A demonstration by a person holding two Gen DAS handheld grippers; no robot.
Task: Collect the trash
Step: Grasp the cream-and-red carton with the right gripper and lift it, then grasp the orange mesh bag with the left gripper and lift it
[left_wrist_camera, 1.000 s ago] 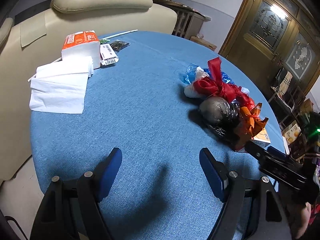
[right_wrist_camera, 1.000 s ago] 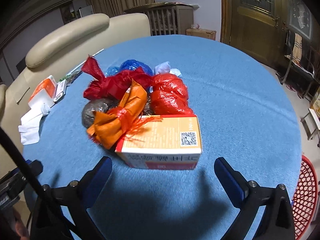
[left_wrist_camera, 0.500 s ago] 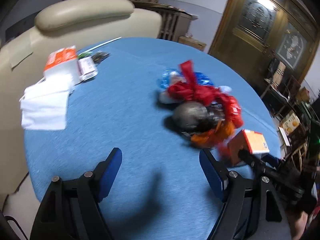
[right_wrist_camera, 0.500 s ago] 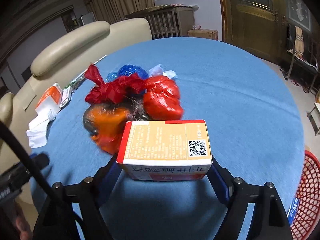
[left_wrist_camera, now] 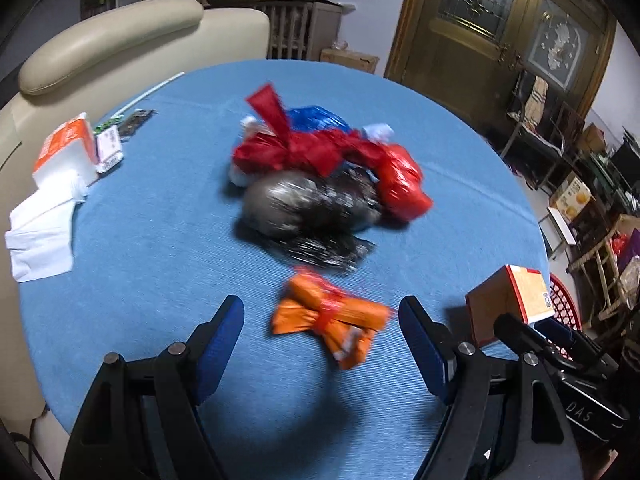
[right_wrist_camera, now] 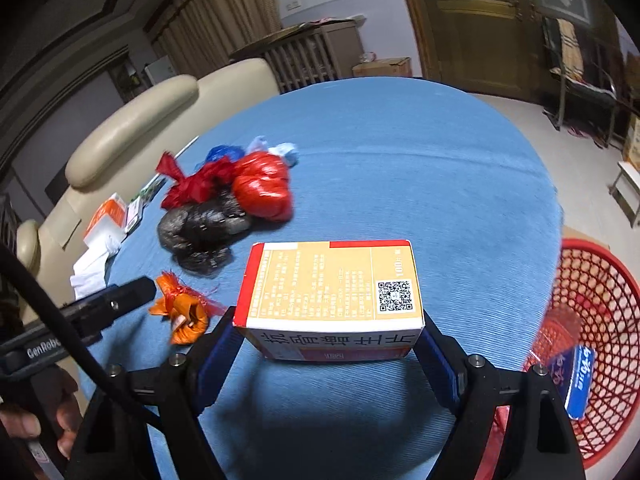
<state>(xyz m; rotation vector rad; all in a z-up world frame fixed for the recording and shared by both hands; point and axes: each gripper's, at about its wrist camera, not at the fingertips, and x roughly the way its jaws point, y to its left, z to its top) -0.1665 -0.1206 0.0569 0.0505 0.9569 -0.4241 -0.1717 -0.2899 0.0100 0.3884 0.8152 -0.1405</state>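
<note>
My right gripper (right_wrist_camera: 328, 340) is shut on an orange and red medicine box (right_wrist_camera: 332, 294) and holds it above the blue table near its right edge; the box also shows in the left wrist view (left_wrist_camera: 508, 304). My left gripper (left_wrist_camera: 322, 330) is open, its fingers on either side of an orange knotted bag (left_wrist_camera: 332, 320) that lies on the cloth, also seen in the right wrist view (right_wrist_camera: 182, 310). Beyond it lie a grey-black bag (left_wrist_camera: 304, 204), red bags (left_wrist_camera: 328, 152) and a blue bag (left_wrist_camera: 316, 118).
A red mesh basket (right_wrist_camera: 600, 320) stands on the floor right of the table, with a blue packet (right_wrist_camera: 576, 384) in it. A tissue pack (left_wrist_camera: 64, 148) and white tissues (left_wrist_camera: 40, 232) lie at the table's left edge. A cream sofa (left_wrist_camera: 112, 48) stands behind.
My right gripper closed on the box and lifted it toward the right. The orange bag came off the pile and now lies alone. My left gripper moved up to it.
</note>
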